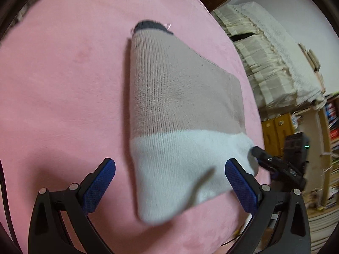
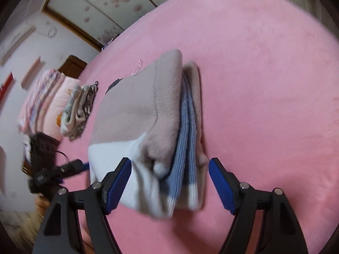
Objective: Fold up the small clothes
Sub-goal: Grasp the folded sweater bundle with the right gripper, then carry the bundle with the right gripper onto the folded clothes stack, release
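Left-wrist view: folded knit garment (image 1: 180, 114), taupe body, white band at the near end, dark grey trim at the far end, flat on pink blanket (image 1: 63, 97). Garment running from 12 o'clock down to 6 o'clock, white band nearest the lens. Left gripper (image 1: 169, 182) over the white band, blue pads (image 1: 241, 186) spread wide at 8 and 4 o'clock, jaws apart and clamped on nothing; white band between the pads, right pad seemingly against its edge, left pad clear of it. Right gripper (image 1: 273, 163) at 3 o'clock, one fingertip at the white corner of the garment. Beyond the blanket edge, at 2 o'clock, stacked cream bedding (image 1: 264, 63).

Right-wrist view: same garment (image 2: 137, 110) seen edge-on, folded layers stacked, blue ribbed layer (image 2: 186, 127) sandwiched at the right-hand side, white band toward 6 o'clock. Right gripper (image 2: 169, 180) with pads wide apart at 7 and 5 o'clock, near end of the garment between them, nothing gripped; left pad seemingly against the white band, right pad separated from the cloth. Left gripper (image 2: 63, 169) at 9 o'clock, blurred, beside the white corner. Folded patterned clothes (image 2: 78, 110) at 10 o'clock on the blanket (image 2: 264, 74), apart from the garment; striped pink bedding (image 2: 42, 97) farther behind.
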Demonstrator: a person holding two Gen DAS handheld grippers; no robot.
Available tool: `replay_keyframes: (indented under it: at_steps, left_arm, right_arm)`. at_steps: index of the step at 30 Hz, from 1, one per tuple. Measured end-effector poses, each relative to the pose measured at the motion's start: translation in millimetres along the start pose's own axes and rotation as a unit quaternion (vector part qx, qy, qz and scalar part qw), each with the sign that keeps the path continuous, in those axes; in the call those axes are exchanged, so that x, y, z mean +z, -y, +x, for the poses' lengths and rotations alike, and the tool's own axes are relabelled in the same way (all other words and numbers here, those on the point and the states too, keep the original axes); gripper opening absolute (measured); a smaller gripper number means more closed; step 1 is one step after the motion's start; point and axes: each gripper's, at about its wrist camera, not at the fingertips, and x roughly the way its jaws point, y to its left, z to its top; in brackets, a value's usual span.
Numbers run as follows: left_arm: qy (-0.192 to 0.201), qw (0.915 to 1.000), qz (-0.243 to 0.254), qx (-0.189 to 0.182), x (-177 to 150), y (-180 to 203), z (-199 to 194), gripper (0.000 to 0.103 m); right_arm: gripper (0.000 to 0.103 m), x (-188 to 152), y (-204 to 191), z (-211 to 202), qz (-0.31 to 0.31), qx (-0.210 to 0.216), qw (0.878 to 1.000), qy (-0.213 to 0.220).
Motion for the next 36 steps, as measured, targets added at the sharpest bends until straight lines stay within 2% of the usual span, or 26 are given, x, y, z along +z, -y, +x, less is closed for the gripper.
replay_keyframes:
  at_steps: [3,8,13,16,19,22,26,30,36]
  left_arm:
    - [0.000,0.9995,-0.014,-0.029,4,-7,18,0.103]
    - [-0.005,0.9984,-0.006,-0.056,9,-2,43,0.103]
    - [-0.005,0.9988,0.007,-0.049,12,3,56,0.103]
    - [0.002,0.9989,0.006,-0.046,12,3,55,0.103]
    - [0.017,0.9994,0.005,-0.029,9,5,53,0.102]
    - [0.040,0.9991,0.005,0.013,6,16,54,0.093]
    - [0.060,0.9969,0.021,0.047,2,29,46,0.079]
    - [0.069,0.9939,0.054,0.066,-4,44,26,0.067]
    - [0.082,0.9867,0.111,0.086,-37,64,-20,0.064]
  right_arm:
    - [0.076,9,11,20,0.022,0.032,0.999,-0.013]
    - [0.079,18,15,45,0.027,0.045,0.998,-0.029]
    - [0.079,18,22,56,0.041,0.078,0.996,-0.028]
    - [0.075,16,19,58,0.038,0.075,0.996,-0.018]
    - [0.067,13,8,59,0.022,0.052,0.998,-0.002]
    - [0.058,8,6,56,0.026,0.048,0.998,0.016]
    - [0.049,2,0,46,0.023,0.034,0.998,0.039]
    - [0.047,-4,-19,31,0.013,0.026,0.998,0.059]
    - [0.046,-43,-44,10,0.018,0.040,0.997,0.064]
